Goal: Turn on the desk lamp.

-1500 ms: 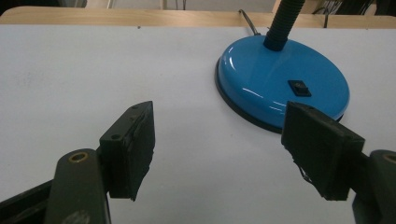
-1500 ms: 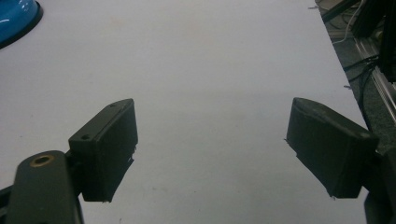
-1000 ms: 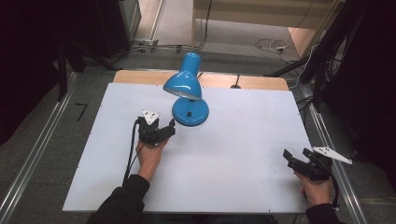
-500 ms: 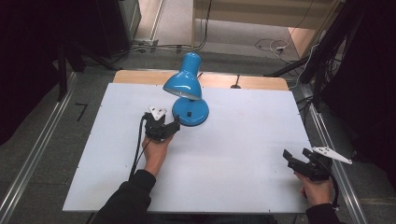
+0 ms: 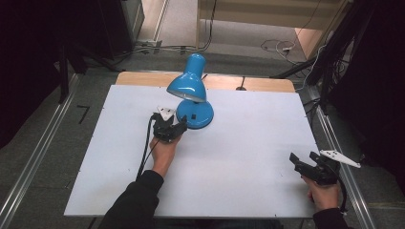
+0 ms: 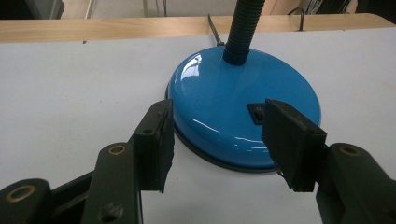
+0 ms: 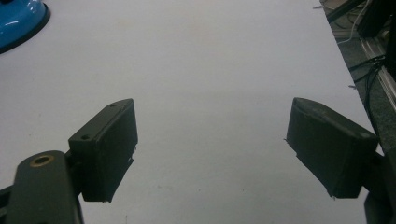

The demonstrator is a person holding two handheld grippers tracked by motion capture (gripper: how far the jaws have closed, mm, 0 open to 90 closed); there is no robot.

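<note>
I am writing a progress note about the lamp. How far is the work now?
Early stage. Done: the left claw has reached the blue lamp and stands open at the near edge of its base. In hand: lining up near the black switch; nothing is gripped yet. Left: any grip or switch press. The right claw waits open over the bare white table.

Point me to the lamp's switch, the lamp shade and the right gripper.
switch (image 6: pixel 257 112), left gripper view, black rocker on the blue base.
lamp shade (image 5: pixel 187 87), high view, outer dome.
right gripper (image 5: pixel 303 160), high view, between its open jaws.
</note>
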